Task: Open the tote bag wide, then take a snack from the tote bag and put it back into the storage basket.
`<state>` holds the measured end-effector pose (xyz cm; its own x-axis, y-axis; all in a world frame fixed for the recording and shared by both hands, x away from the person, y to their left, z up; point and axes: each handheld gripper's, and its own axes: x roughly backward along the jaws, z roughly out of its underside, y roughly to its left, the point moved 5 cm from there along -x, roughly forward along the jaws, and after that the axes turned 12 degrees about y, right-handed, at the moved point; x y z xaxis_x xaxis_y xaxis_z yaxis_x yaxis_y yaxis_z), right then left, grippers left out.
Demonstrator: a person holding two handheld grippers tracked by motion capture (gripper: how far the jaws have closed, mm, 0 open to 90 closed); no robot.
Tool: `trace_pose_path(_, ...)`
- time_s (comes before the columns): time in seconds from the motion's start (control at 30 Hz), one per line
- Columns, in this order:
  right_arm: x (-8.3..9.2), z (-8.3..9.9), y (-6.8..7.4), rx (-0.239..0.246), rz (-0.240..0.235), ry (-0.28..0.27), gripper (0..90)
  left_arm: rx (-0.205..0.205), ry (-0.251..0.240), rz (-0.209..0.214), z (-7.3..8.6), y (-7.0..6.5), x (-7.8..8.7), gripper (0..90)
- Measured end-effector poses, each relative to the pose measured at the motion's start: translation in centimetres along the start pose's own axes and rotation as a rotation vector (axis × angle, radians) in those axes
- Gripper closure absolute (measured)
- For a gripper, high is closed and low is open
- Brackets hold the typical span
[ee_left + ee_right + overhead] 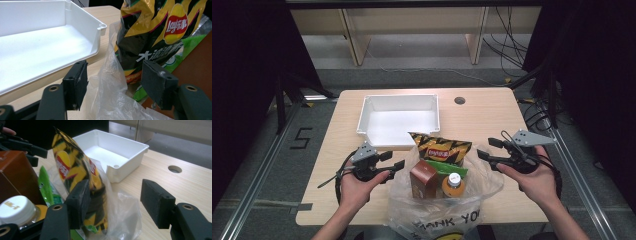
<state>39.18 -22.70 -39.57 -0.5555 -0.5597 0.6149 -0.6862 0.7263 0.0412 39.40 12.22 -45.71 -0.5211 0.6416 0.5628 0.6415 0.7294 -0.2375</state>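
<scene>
Both claws stand released, gripping nothing: left claw point(398, 161) and right claw point(486, 148) flank the clear plastic carrier bag point(482, 186) at the near edge of the pale wooden surface point(492, 112). Its mouth is spread. Judged step: unpacking. Next move calls for grasping the upright yellow-black crisp packet point(443, 148) and moving it toward the empty white plastic tray point(398, 117).

Plastic bag point(437, 210) cut off at the tabletop's near edge by the high view's bottom; its print partly unreadable. Brown carton point(423, 179) hides the bottle's point(453, 184) left side.
</scene>
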Motion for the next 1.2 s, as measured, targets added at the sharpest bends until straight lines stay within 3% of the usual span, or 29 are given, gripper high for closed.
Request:
trace_pose_path(0.2, 0.0, -0.4, 0.9, 0.008, -0.019, -0.017, 40.1, 0.007, -0.043, 0.005, 0.2, 0.1, 1.5, 35.0)
trace_pose_path(0.23, 0.0, -0.6, 0.8, 0.032, -0.018, -0.02, 40.1, 0.013, -0.05, 0.004, 0.2, 0.1, 1.8, 34.6)
trace_pose_path(0.27, -0.1, -0.6, 1.0, 0.012, -0.032, -0.011, 40.1, 0.012, -0.055, 0.002, 0.3, 0.1, 2.0, 34.4)
trace_pose_path(0.3, 0.0, -0.7, 0.9, 0.037, -0.036, -0.015, 40.1, 0.007, -0.062, -0.002, 0.3, 0.1, 2.3, 34.2)
trace_pose_path(0.33, 0.0, -0.8, 1.0, 0.015, -0.034, -0.014, 40.1, 0.008, -0.069, -0.006, 0.3, 0.1, 2.6, 34.0)
trace_pose_path(0.57, -0.4, -1.7, 1.2, 0.051, -0.056, -0.036, 40.9, 0.032, -0.088, -0.025, 1.4, 0.3, 4.0, 33.0)
trace_pose_path(0.67, -0.5, -1.9, 1.3, 0.074, -0.053, -0.039, 41.7, 0.045, -0.08, -0.024, 1.8, 0.5, 4.2, 34.6)
trace_pose_path(0.7, -0.6, -1.8, 1.6, 0.045, -0.068, -0.026, 42.1, 0.045, -0.08, -0.026, 1.9, 0.5, 4.3, 34.7)
trace_pose_path(0.8, -0.8, -1.9, 1.5, 0.065, -0.074, -0.03, 42.4, 0.05, -0.079, -0.041, 2.0, 0.7, 4.4, 34.4)
trace_pose_path(1.0, -1.0, -2.2, 1.5, 0.052, -0.079, -0.052, 40.2, 0.045, -0.07, -0.058, 2.1, 0.9, 4.2, 33.1)
trace_pose_path(1.03, -1.1, -2.3, 1.7, 0.029, -0.078, -0.072, 40.0, 0.043, -0.069, -0.058, 2.1, 0.9, 4.2, 33.1)
trace_pose_path(1.1, -1.1, -2.4, 1.8, 0.038, -0.1, -0.063, 39.8, 0.044, -0.071, -0.056, 2.0, 0.8, 4.1, 33.1)
trace_pose_path(1.17, -1.3, -2.5, 1.9, 0.037, -0.089, -0.078, 39.8, 0.041, -0.072, -0.059, 1.9, 0.8, 4.0, 33.1)
trace_pose_path(1.2, -1.3, -2.7, 1.7, 0.083, -0.086, -0.076, 39.6, 0.04, -0.072, -0.06, 1.9, 0.7, 4.0, 33.2)
